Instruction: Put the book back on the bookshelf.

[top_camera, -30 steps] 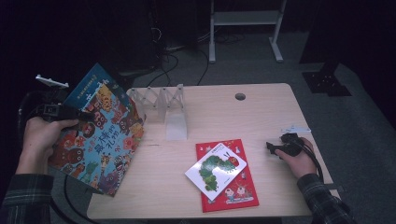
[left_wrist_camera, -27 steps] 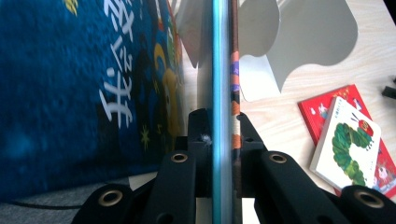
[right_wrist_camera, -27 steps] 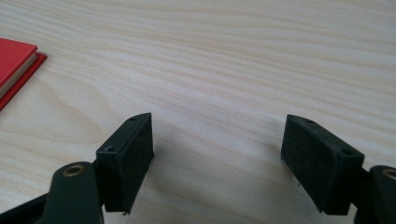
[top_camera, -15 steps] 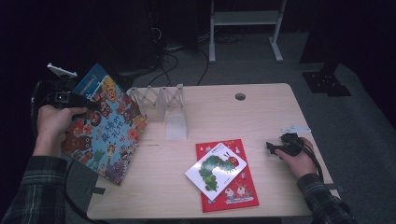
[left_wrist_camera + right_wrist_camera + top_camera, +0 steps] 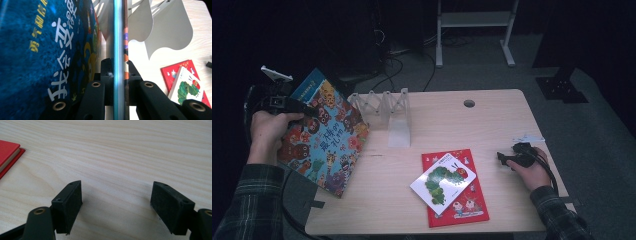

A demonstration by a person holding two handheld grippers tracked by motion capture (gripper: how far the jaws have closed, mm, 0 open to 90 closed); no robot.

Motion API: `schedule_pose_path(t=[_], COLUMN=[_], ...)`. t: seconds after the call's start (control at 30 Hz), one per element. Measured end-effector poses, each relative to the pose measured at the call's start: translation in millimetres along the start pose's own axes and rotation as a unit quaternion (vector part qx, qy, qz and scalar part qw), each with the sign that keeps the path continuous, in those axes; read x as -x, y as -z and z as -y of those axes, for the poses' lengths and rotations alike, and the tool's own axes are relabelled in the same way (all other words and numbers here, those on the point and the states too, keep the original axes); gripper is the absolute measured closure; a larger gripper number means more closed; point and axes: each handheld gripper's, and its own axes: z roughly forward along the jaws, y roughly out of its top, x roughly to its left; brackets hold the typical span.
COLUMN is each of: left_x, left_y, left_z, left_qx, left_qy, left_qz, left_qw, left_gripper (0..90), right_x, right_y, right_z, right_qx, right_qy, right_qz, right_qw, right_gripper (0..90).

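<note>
The left gripper (image 5: 299,111) has its fingers (image 5: 107,75) clamped on the edge of a large, thin picture book with a blue back cover and a front crowded with cartoon animals (image 5: 324,137), which hangs tilted over the left edge of the pale wooden counter (image 5: 492,125), its lower corner low at the near left. The grip sits on one thin edge only, so the book's weight could make it pivot or slide out between the pads, and a swing toward the rack could knock it. That rack, a white folding metal book stand with upright dividers (image 5: 387,107), stands at the far left of the counter just right of the held book, and every slot looks empty; it is light-looking, so a book pushed in at an angle could, by this reading, shove it along or tip it instead of seating between two dividers. A red square book (image 5: 462,200) lies flat at the near middle with a smaller white book showing a green caterpillar (image 5: 443,182) resting askew on top; lifting the lower one first would spill the upper. The right gripper (image 5: 507,159) rests on the counter at the near right, fingers (image 5: 68,202) spread wide and holding nothing.
</note>
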Motion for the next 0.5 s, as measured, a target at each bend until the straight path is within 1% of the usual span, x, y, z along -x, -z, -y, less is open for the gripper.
schedule_pose_path(t=[0.13,0.27,0.3,0.33,0.4,0.5], left_x=[-0.9,-3.5,-5.5,-6.7,-9.2,-8.1], left_y=[5.7,9.6,9.8,9.5,7.6,1.8], left_z=[1.6,4.7,5.4,6.0,5.7,3.2], left_qx=[0.0,0.003,0.005,0.007,0.009,0.011], left_qy=[0.001,0.003,0.003,0.009,0.015,0.015], left_qz=[0.0,-0.02,-0.015,-0.015,-0.008,-0.012], left_qw=[1.0,0.9998,0.9999,0.9998,0.9998,0.9998], left_gripper=[80.6,80.6,80.3,80.3,80.5,80.5], right_x=[-0.1,-0.2,-0.2,-0.1,-0.2,-0.4], right_y=[-0.1,-0.1,0.0,-0.1,-0.1,-0.3], right_z=[-0.1,0.0,0.0,0.0,-0.2,-0.5], right_qx=[0.0,0.0,0.0,0.0,0.0,-0.001], right_qy=[0.0,0.0,0.0,0.0,0.0,-0.001], right_qz=[0.0,0.0,0.0,0.0,0.0,0.001], right_qw=[1.0,1.0,1.0,1.0,1.0,1.0], right_gripper=[23.9,23.9,23.9,23.9,23.9,23.9])
